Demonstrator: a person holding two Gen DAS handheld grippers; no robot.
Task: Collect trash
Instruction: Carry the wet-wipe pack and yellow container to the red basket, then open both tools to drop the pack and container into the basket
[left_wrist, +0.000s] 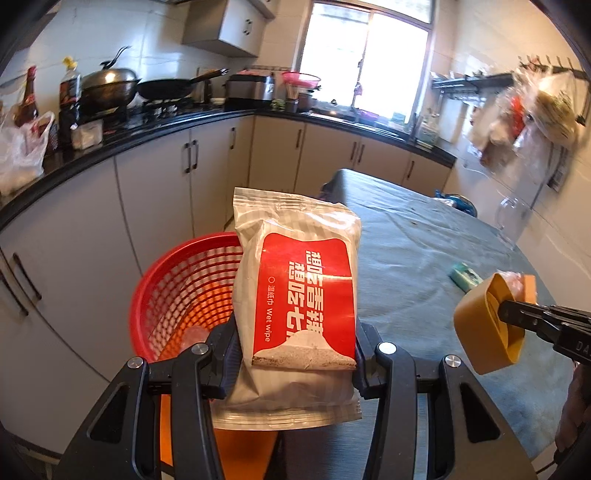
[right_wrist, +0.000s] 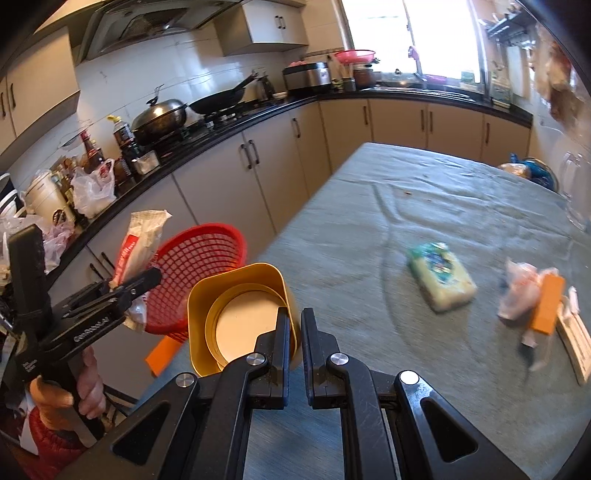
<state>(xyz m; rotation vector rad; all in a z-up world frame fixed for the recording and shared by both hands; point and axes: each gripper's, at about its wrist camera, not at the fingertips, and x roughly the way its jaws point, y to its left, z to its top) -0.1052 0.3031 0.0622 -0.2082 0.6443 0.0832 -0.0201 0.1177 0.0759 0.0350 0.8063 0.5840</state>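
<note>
The job looks partly done. The big surface (right_wrist: 424, 206) with the grey-green cloth has trash on it: a pale packet with a green label (right_wrist: 441, 282), a crumpled clear wrapper (right_wrist: 519, 291), an orange box (right_wrist: 548, 304) and a white card (right_wrist: 574, 341). All of these lie well away from the red basket (left_wrist: 184, 291), on the far side of the surface from it.

The red basket sits just past the edge of the surface. It is the place for the trash, as far as I can judge. Something pale lies at its bottom, but it is too blurry to name.

The left hand-held gripper (left_wrist: 295, 354) is squeezed onto a wet wipe pack (left_wrist: 299, 302) and holds it up right beside the basket, partly over its rim. The right hand-held gripper (right_wrist: 293, 332) pinches the wall of a yellow cup (right_wrist: 240, 317), near the basket too. Both look ready to be dropped in.

Only the left view shows the words on the pack and the inside of the basket. Only the right view shows all the trash left on the surface, and the person's left hand (right_wrist: 86, 387) holding the tool.
</note>
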